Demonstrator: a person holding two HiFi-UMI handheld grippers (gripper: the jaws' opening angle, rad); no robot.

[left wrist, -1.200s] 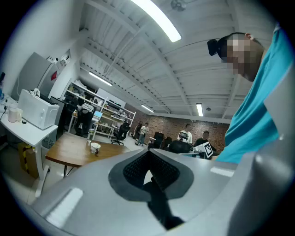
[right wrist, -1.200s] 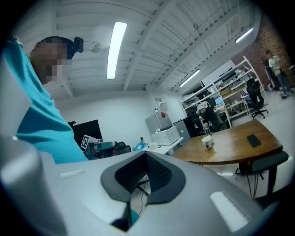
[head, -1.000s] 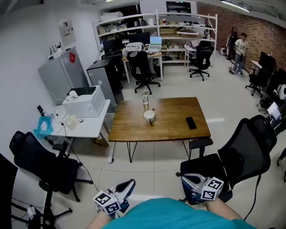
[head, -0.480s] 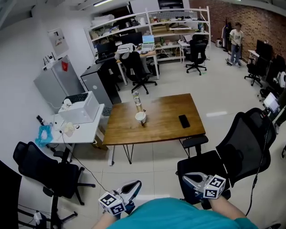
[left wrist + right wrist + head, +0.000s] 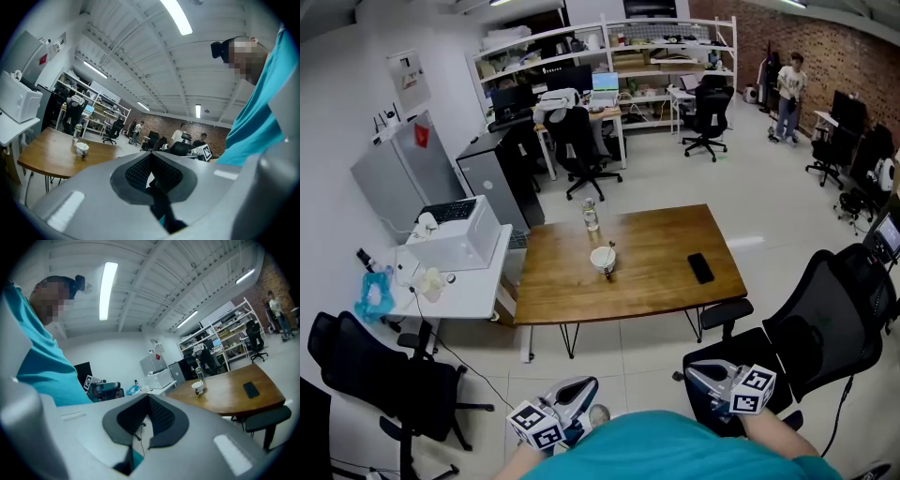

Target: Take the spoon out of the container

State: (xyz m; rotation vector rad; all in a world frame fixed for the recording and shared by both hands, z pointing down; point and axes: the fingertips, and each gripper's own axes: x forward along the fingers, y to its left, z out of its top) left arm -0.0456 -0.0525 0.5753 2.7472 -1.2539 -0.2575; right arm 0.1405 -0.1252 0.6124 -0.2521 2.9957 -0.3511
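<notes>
On the table, spoon in cup; left gripper and right gripper, jaws together, well apart.

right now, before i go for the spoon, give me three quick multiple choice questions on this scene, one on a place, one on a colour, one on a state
1. Where does the black phone lie?
A. inside the cup
B. flat on the wooden table, to the right of the cup in the head view
C. between the jaws of the right gripper

2. What colour is the cup?
A. red
B. black
C. white

3. How does the right gripper stand?
A. shut, with nothing between its jaws
B. wide open
C. shut on the spoon

Key:
1 B, the phone rests on the bare wood, apart from the cup.
2 C, the cup shows white in every view.
3 A, in the right gripper view the pads meet, and the spoon stands in the cup far off on the table.
</notes>
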